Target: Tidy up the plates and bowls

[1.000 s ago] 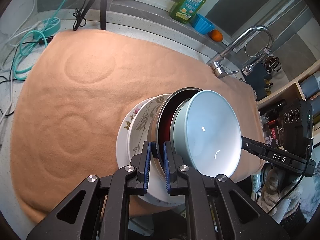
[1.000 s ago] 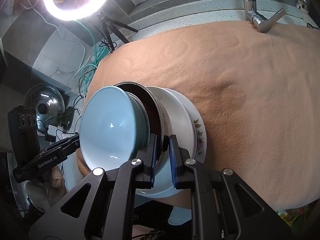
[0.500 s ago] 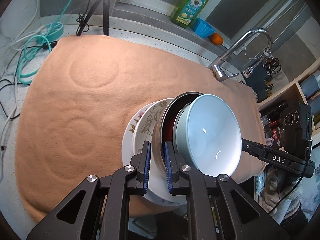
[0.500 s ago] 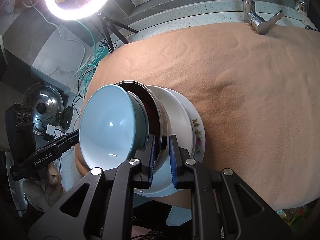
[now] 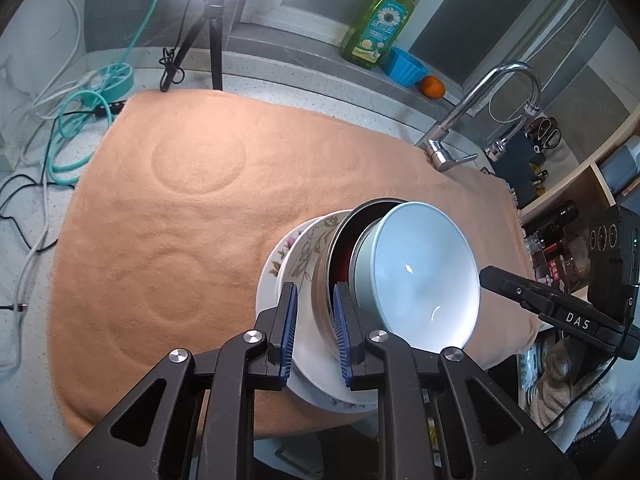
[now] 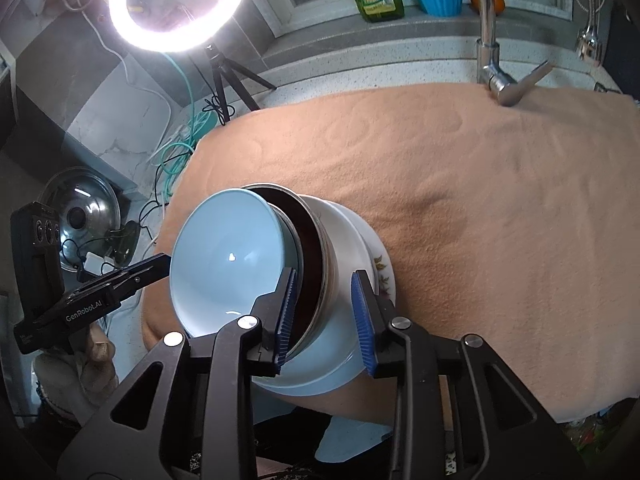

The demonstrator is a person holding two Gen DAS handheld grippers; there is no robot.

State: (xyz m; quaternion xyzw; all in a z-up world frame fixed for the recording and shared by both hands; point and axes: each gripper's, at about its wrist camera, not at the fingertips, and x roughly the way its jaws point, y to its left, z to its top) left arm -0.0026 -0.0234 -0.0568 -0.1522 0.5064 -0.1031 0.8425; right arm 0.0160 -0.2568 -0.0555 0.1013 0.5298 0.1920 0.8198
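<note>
Gripper [image 6: 326, 316] jaws opening around round steel bowl [image 6: 326, 268].

A green soap bottle [image 5: 378, 26], blue cup [image 5: 405, 66] and orange [image 5: 432, 87] line the ledge.

A pale blue bowl [image 5: 420, 276] sits in a steel bowl [image 5: 340, 248] with a dark red inside. Under them lie white plates [image 5: 288, 256] with brown and pink flowers. The cloth [image 5: 192, 200] is peach. At one o'clock stand a green bottle [image 5: 380, 24] and an orange [image 5: 432, 87].
</note>
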